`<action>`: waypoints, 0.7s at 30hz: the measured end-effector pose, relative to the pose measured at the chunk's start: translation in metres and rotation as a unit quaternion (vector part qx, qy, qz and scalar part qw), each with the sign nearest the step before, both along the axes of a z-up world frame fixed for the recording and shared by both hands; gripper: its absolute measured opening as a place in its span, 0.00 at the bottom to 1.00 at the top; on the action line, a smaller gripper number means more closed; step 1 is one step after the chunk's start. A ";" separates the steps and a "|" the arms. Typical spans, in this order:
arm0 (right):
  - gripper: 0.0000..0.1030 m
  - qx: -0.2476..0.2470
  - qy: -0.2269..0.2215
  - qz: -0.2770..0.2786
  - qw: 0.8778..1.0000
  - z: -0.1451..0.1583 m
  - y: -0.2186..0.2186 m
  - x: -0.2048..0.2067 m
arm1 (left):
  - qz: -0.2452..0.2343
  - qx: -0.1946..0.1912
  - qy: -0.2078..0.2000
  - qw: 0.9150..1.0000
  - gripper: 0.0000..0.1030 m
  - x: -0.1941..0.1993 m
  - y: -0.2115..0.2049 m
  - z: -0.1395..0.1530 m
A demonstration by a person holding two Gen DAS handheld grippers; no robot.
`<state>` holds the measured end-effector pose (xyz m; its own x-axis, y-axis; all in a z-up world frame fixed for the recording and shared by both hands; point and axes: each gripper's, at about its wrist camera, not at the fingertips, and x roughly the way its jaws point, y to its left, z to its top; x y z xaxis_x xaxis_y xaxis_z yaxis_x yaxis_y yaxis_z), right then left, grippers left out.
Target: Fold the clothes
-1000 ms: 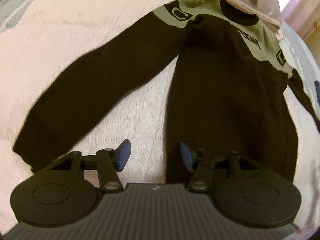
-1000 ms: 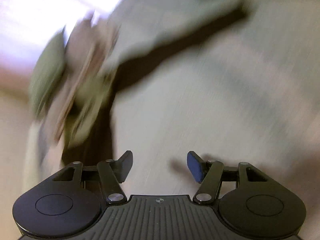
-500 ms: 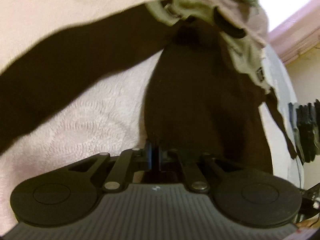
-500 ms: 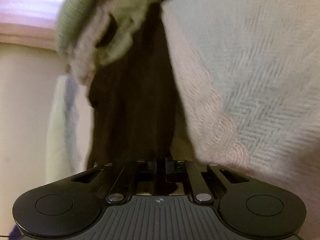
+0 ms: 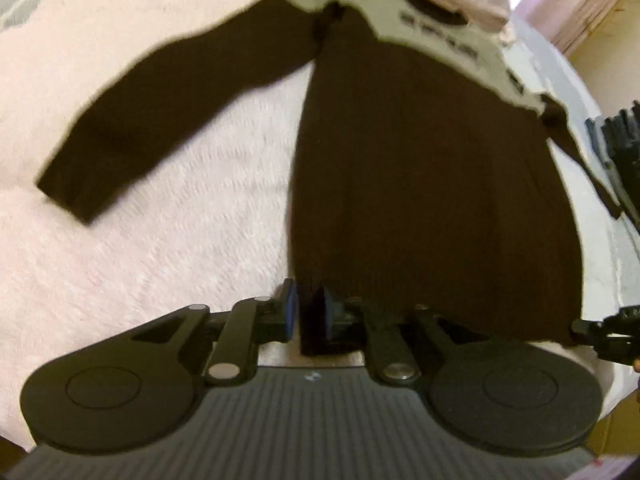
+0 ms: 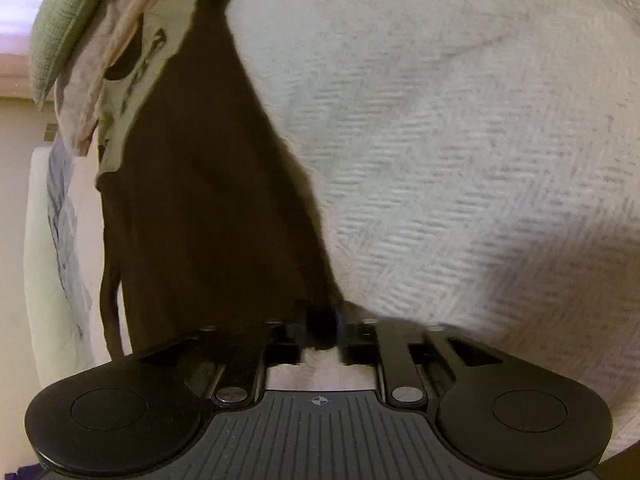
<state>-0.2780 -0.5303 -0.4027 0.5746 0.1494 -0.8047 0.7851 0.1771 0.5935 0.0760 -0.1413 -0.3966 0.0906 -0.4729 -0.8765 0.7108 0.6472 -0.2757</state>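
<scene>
A dark brown sweater (image 5: 432, 168) with an olive-green yoke and black lettering lies face up on a pale textured bedspread (image 5: 180, 248). One sleeve (image 5: 160, 112) stretches out to the left. My left gripper (image 5: 308, 314) is shut on the sweater's bottom hem at its left corner. In the right wrist view the same sweater (image 6: 208, 200) runs away from me, and my right gripper (image 6: 320, 326) is shut on the hem at its other corner. The far sleeve hangs at the right edge of the left wrist view.
A heap of other garments (image 6: 72, 32), green knit and beige, lies over the sweater's collar at the far end. The bedspread (image 6: 460, 160) spreads wide to the right. A wall and the bed's edge (image 6: 36, 240) show at the left. The other gripper's body (image 5: 608, 336) pokes in low right.
Both grippers went from open to shut on the sweater's hem. The left view has pulled back, and the sweater lies flatter and more stretched out than half a second ago.
</scene>
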 end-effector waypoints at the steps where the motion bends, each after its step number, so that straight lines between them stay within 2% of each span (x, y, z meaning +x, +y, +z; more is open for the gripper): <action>1: 0.43 -0.012 0.003 0.009 1.000 0.006 0.000 0.001 | 0.006 -0.006 -0.003 1.000 0.29 0.006 0.009 0.008; 3: 0.49 -0.039 0.014 0.020 0.999 0.019 -0.002 0.001 | 0.022 -0.010 -0.017 1.000 0.34 0.023 0.025 0.022; 5: 0.50 -0.061 0.033 0.011 0.998 0.031 -0.008 -0.002 | 0.047 0.000 -0.043 0.998 0.37 0.047 0.041 0.030; 8: 0.51 -0.077 0.042 -0.027 0.996 0.036 -0.017 -0.004 | 0.127 0.010 -0.064 0.990 0.40 0.094 0.062 0.028; 10: 0.52 -0.077 0.050 -0.044 0.995 0.036 -0.018 0.001 | 0.190 0.004 -0.034 0.981 0.47 0.123 0.073 0.013; 12: 0.52 -0.079 0.060 -0.049 0.994 0.035 -0.016 0.009 | 0.236 -0.012 0.017 0.971 0.45 0.141 0.077 -0.009; 13: 0.52 -0.078 0.068 -0.051 0.993 0.033 -0.014 0.016 | 0.258 -0.028 0.040 0.965 0.41 0.148 0.078 -0.020; 14: 0.52 -0.076 0.076 -0.052 0.993 0.029 -0.016 0.030 | 0.270 -0.040 0.049 0.961 0.29 0.152 0.077 -0.024; 15: 0.52 -0.073 0.083 -0.054 0.992 0.027 -0.015 0.037 | 0.269 -0.051 0.053 0.960 0.03 0.156 0.074 -0.027; 16: 0.52 -0.068 0.088 -0.058 0.992 0.027 -0.014 0.041 | 0.261 -0.054 0.053 0.962 0.01 0.162 0.071 -0.025; 18: 0.52 -0.065 0.091 -0.067 0.991 0.026 -0.014 0.052 | 0.230 -0.061 0.002 0.971 0.01 0.172 0.064 -0.006; 19: 0.52 -0.065 0.094 -0.070 0.991 0.027 -0.014 0.055 | 0.213 -0.064 -0.041 0.974 0.01 0.183 0.064 0.010; 21: 0.52 -0.070 0.100 -0.072 0.990 0.032 -0.017 0.064 | 0.206 -0.076 -0.115 0.969 0.01 0.207 0.070 0.044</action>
